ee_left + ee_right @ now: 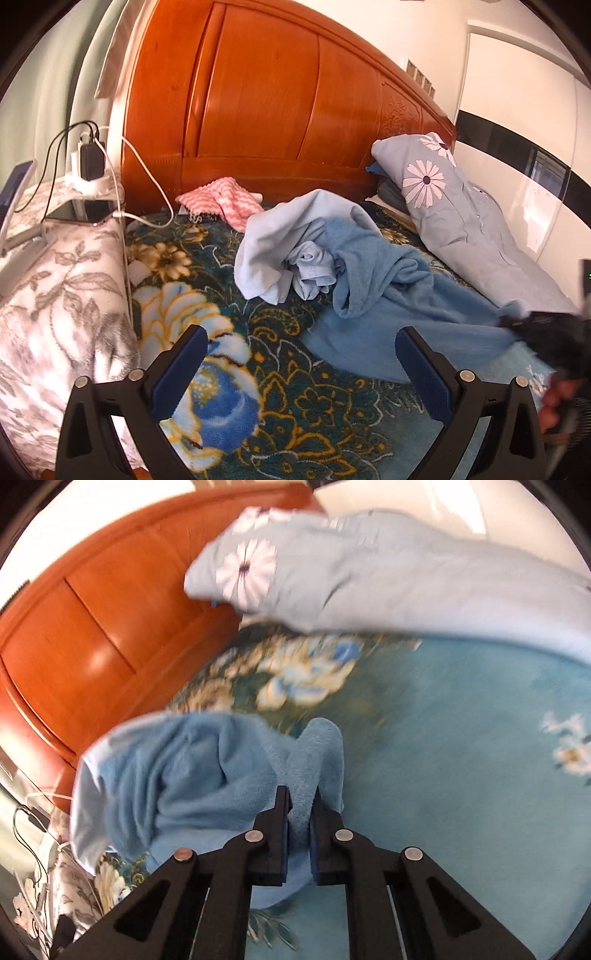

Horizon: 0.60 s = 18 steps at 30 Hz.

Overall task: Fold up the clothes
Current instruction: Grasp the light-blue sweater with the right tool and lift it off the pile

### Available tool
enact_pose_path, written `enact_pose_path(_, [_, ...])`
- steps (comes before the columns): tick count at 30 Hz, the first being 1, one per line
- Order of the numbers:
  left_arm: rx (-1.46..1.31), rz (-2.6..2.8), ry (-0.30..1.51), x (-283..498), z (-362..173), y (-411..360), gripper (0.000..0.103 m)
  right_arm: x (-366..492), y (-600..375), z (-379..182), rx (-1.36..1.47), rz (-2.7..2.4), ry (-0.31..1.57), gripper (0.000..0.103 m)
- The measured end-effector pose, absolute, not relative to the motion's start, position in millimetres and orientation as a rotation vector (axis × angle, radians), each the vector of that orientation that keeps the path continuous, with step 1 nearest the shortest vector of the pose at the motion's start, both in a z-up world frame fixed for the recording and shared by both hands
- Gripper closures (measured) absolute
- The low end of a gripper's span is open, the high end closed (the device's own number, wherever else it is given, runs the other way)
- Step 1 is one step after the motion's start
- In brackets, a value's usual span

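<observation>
Blue fleece garment (pixel 388 280): lies crumpled on the floral bedspread (pixel 295 406), bunched against a pale blue shirt (pixel 273 236); one end trails toward the right edge of the left view. Not folded as it lies.
Right gripper (pixel 300 805): fingers pressed almost together, pinching a ridge of the blue fleece; cloth rises in a peak between the pads.
Left gripper (pixel 301 354): fingers spread wide, holding nothing, hovering over the bedspread near the fleece's flat lower edge.
Step in hand (judgement): drawing the fleece out of the heap by the pinched edge so it can be spread flat.
Doing it well: keep the pinch on a single layer near a hem or corner; pull low and along the bed so the pale shirt does not drag with it; bring the open left gripper to a second corner before tensioning.
Risk: right view is blurred, so the exact grip point is uncertain.
Surroundings: flowered pillow (pixel 436 177), pink striped cloth (pixel 221 199) by wooden headboard (pixel 258 92).
</observation>
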State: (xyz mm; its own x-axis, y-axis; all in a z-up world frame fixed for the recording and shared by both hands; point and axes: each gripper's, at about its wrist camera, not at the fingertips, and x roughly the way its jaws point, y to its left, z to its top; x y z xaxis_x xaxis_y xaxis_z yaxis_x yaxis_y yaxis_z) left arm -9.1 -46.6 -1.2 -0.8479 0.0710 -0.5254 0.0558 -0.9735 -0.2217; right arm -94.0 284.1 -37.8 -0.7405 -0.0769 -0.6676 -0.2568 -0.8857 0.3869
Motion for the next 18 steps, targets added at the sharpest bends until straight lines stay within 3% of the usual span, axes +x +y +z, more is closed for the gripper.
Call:
enact_pose_path(6, [-0.825,2.869,-0.304,8.5,7.5,-25.6,0.000,24.3,331.7,52.1,-0.821,2.709,0.488,0.095])
enact_pose_path(12, [-0.850,2.722,-0.118,47.3,6.8,27.0,0.000,154.2,379.7,118.8,-0.696,2.539,0.257,0.095])
enact_pose_path(15, [-0.865,2.670,0.022,66.8,10.6,58.6,0.000,201.9,408.5,137.5,-0.675,2.443,0.226,0.095])
enact_pose_path(18, [-0.874,2.608,0.043,79.7,16.1,77.5,0.000,253.4,429.1,151.3,-0.636,2.367,0.224,0.095])
